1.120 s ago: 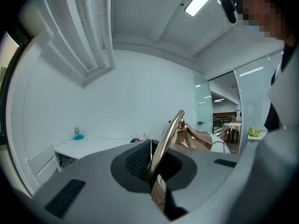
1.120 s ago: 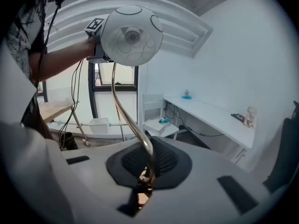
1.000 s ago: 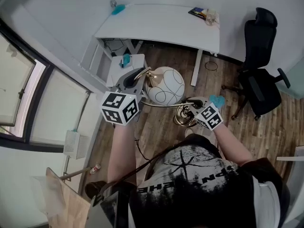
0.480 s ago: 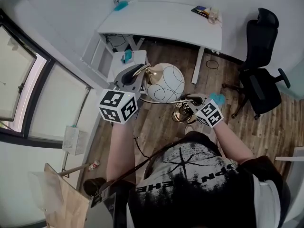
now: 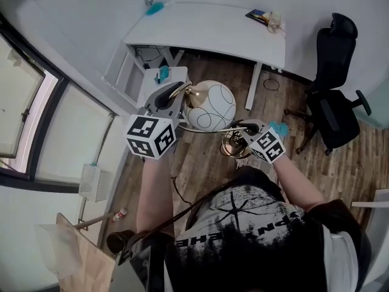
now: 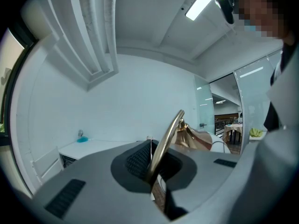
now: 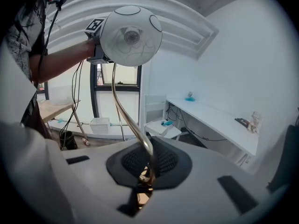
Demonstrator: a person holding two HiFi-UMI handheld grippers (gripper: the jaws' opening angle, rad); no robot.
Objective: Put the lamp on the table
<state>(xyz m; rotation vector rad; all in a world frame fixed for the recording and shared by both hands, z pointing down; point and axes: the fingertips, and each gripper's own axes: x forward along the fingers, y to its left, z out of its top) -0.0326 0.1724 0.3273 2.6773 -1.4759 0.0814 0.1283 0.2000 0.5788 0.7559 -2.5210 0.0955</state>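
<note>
Left gripper (image 6: 156, 171) and right gripper (image 7: 148, 171), fingers clamped on the brass stem (image 7: 122, 111) of the lamp (image 5: 209, 105); the heavy globe shade (image 7: 131, 35) may twist it loose.

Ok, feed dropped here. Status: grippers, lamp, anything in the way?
Both shut on the lamp stem: left gripper near the globe, right gripper near the base. Lamp held up, short of the table. Ahead: white stand.

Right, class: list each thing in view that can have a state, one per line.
lamp: carried in the air, gripped by both tools
left tool: shut on the lamp's brass stem
right tool: shut on the brass stem too
table: lamp not yet on it
office chair: unoccupied
</note>
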